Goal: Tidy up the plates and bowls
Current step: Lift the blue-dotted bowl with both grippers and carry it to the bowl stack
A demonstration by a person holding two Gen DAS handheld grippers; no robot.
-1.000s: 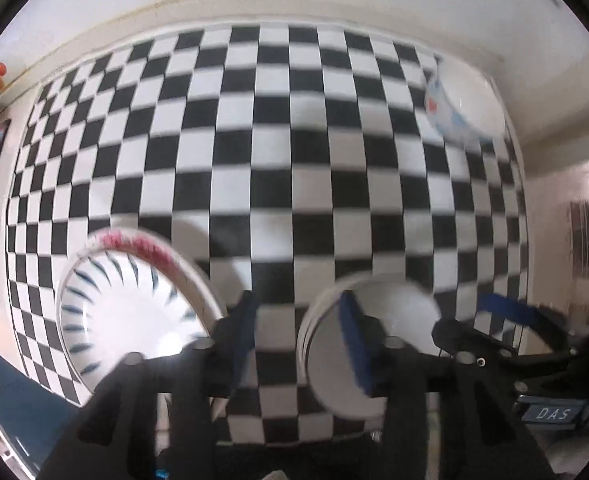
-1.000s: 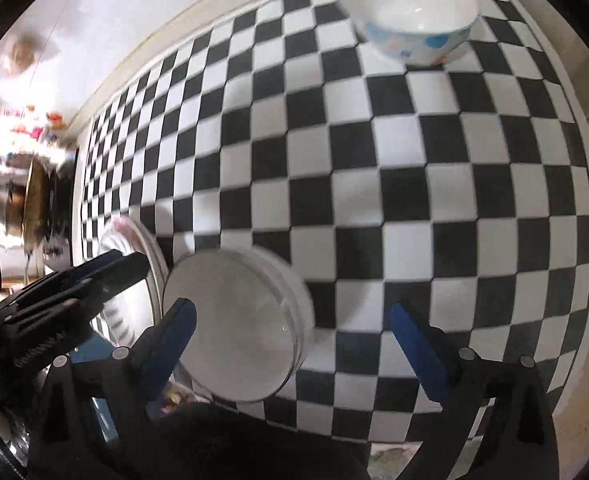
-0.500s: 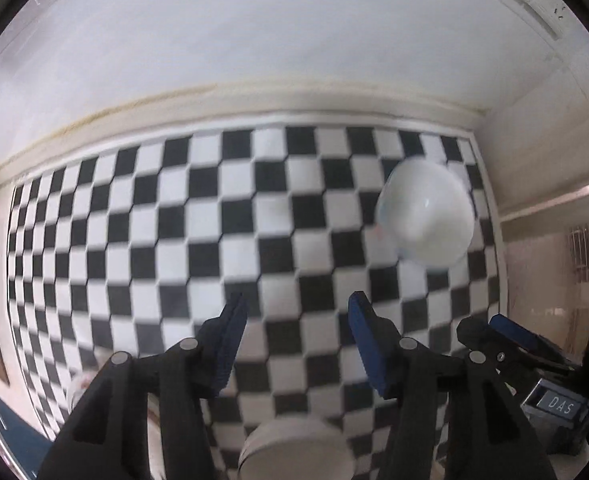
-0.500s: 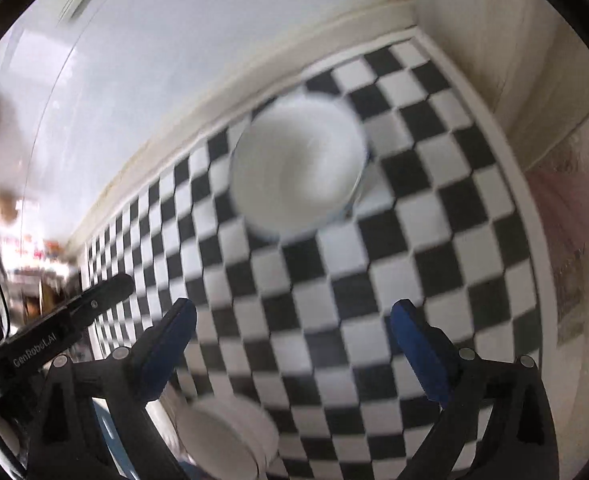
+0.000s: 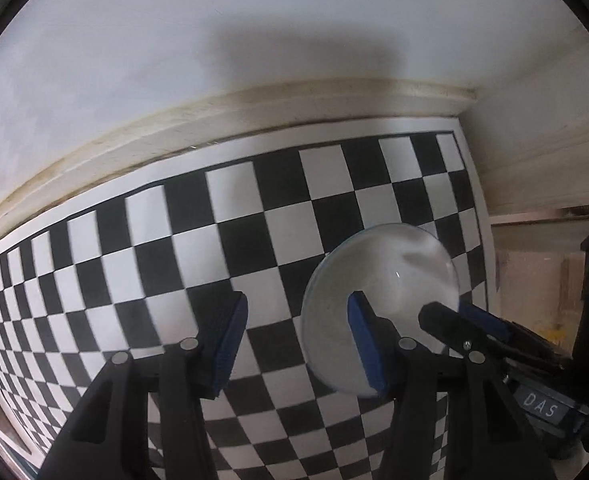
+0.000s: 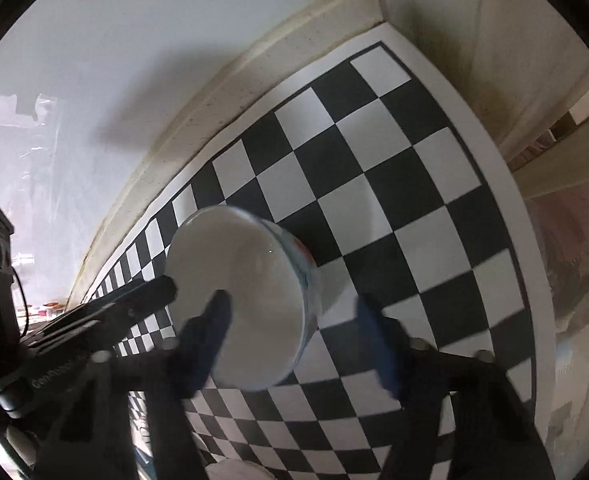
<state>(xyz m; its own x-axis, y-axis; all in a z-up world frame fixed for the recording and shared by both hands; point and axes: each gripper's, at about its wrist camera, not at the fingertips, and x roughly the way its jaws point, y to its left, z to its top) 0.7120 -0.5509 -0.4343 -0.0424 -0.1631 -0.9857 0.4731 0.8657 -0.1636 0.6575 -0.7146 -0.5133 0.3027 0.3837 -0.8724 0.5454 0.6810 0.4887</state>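
Left wrist view: the left gripper [image 5: 296, 336] points out over a black-and-white checkered mat [image 5: 222, 236] that runs back to a cream ledge [image 5: 254, 116] and a white wall [image 5: 214, 32]. Its two blue-padded fingers stand apart with only mat between them, so the jaws are open and hold nothing. Just right of them sits a white bowl [image 5: 390, 280], near the mat's far right corner; the right blue pad overlaps its near rim in this view. The other gripper's black finger reaches in from the right and crosses the bowl's right edge.

Right wrist view: the right gripper [image 6: 294, 344] also has its jaws wide apart. The same bowl [image 6: 238, 292] appears here with blue and orange marks on its outer side. Its left rim area lies in front of the gripper's left finger [image 6: 204, 340], while the right finger is well clear of it, so nothing is clamped. Whether the pad touches the rim cannot be told. The bowl's mouth faces this camera, meaning it opens upward and its axis stands roughly upright on the mat.

At the bottom edge a sliver of another white dish [image 6: 238, 470] shows. As a judgement, the sorting is only partway: this bowl is apart from other crockery and not yet lifted.
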